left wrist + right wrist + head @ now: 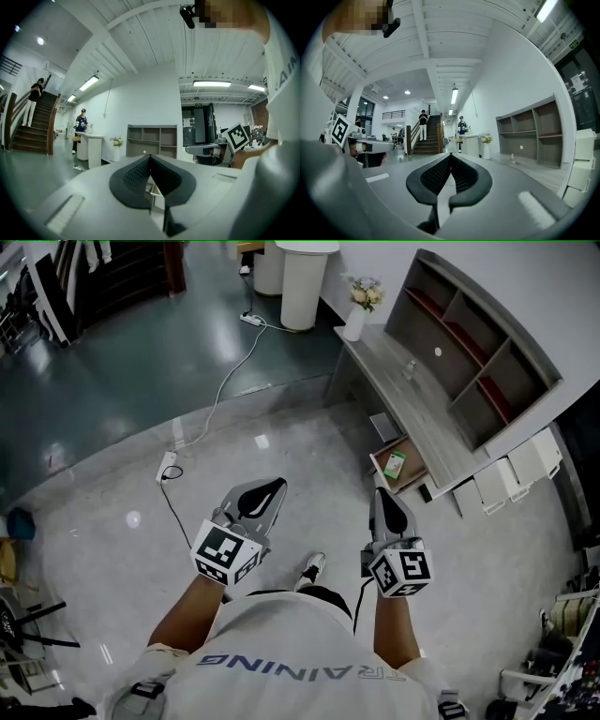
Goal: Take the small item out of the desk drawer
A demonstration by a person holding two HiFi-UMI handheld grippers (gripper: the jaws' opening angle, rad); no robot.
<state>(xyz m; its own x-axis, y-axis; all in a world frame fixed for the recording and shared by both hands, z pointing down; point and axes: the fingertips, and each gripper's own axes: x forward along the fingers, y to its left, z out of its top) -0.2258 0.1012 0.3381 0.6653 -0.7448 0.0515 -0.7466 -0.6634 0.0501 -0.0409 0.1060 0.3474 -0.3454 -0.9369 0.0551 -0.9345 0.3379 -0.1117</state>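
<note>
The grey desk [427,413] stands against the wall on the right, and its drawer [409,474] is pulled open. A small green and white item [395,463] lies inside. My right gripper [380,491] is held in the air just short of the drawer, pointing at it, jaws shut and empty. My left gripper [274,486] hovers over the floor further left, its tips touching with nothing between them. In the left gripper view the tips [150,157] meet, and the drawer [158,191] shows through the gap below. In the right gripper view the tips [450,154] are closed.
A grey open shelf unit [478,352] sits on the desk's back. A white vase with flowers [359,307] stands at the desk's far end, beside a white round pedestal [305,277]. A power strip and cable [167,465] lie on the floor. White boxes [520,470] are stacked at the right.
</note>
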